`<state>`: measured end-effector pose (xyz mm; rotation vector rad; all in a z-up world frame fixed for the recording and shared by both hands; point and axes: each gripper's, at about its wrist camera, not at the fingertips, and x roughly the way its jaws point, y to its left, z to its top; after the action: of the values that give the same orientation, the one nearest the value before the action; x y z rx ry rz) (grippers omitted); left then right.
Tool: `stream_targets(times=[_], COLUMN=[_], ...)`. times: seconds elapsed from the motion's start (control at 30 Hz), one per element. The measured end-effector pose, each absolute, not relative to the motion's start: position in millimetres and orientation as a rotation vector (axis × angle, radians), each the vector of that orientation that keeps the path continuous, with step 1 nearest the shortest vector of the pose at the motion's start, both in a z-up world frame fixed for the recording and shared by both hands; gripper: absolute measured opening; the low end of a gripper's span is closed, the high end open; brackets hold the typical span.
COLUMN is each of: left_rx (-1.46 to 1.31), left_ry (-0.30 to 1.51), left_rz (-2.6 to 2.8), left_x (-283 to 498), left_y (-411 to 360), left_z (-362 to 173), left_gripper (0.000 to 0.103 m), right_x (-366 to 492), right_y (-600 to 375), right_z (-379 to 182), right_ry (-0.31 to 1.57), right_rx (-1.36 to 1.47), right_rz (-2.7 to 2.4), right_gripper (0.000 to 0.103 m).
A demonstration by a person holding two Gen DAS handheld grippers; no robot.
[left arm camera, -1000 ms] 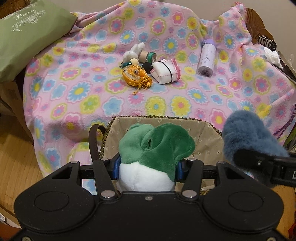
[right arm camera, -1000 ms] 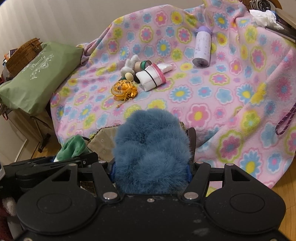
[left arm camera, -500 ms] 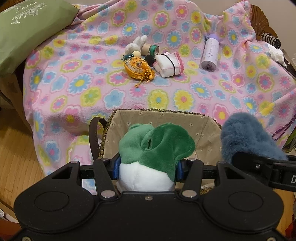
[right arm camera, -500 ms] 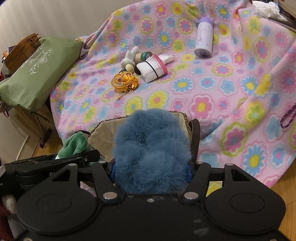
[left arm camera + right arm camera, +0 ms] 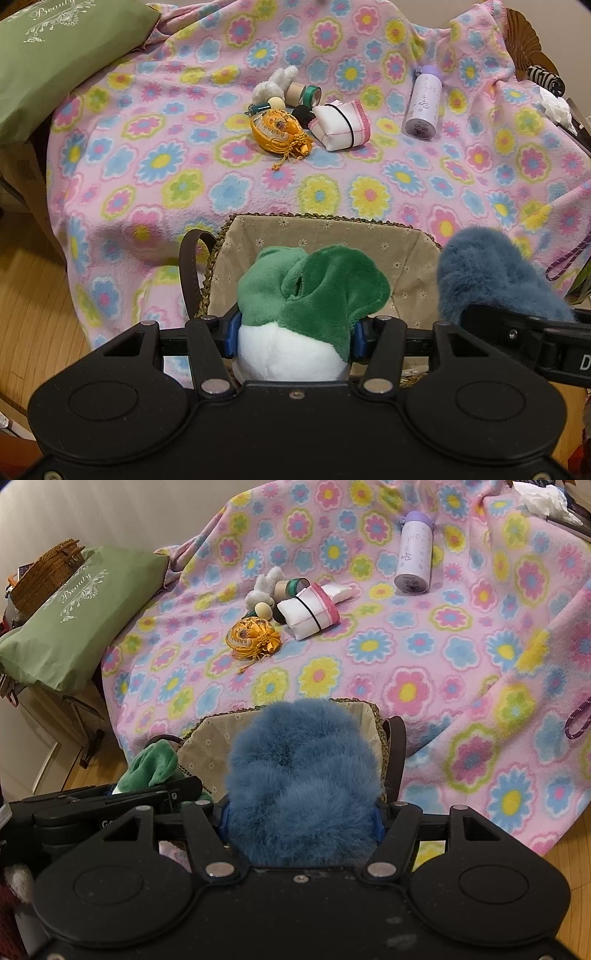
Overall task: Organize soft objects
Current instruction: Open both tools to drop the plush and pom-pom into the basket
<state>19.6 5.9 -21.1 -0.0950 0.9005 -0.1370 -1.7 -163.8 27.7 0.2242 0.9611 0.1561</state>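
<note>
A green and white plush point(image 5: 314, 288) is clamped between the blue pads of my left gripper point(image 5: 293, 332), which is shut on it just above the lined wicker basket point(image 5: 325, 225). Beside it on the right hangs a blue fluffy toy point(image 5: 491, 273). In the right wrist view that blue fluffy toy point(image 5: 303, 775) fills my right gripper point(image 5: 301, 819). Its jaws are opening, and the pads still touch the fur on both sides. The basket point(image 5: 207, 734) lies under it, and the green plush point(image 5: 151, 764) shows at the left.
A flowered pink blanket point(image 5: 369, 192) covers the surface behind the basket. On it lie an orange pouch point(image 5: 277, 129), a white pouch with pink trim point(image 5: 340, 125), tape rolls point(image 5: 306, 94), a small white plush point(image 5: 275, 83) and a lilac bottle point(image 5: 423, 109). A green bag point(image 5: 74, 616) sits left.
Both grippers stay over the basket with their toys. The right jaws stand a trifle wider around the blue fur.
</note>
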Motion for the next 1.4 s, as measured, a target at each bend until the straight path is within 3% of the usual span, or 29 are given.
stream_targets(times=[0.23, 0.43, 1.4], left_rx=[-0.093, -0.088, -0.085], left_ry=[0.904, 0.892, 0.898], left_rz=[-0.135, -0.134, -0.128], left_x=[19.6, 18.2, 19.6], left_y=[6.0, 5.8, 7.3], left_z=[-21.1, -19.8, -20.7], left_gripper=[0.053, 0.062, 0.062], right_x=[-1.4, -2.5, -4.1], right_y=[-163.7, -164.0, -163.9], right_z=[27.1, 27.5, 26.7], right_ry=[0.961, 0.958, 0.958], right_rx=[0.226, 0.229, 0.229], right_rz=[0.161, 0.163, 0.164], right_gripper=[0.068, 0.069, 0.071])
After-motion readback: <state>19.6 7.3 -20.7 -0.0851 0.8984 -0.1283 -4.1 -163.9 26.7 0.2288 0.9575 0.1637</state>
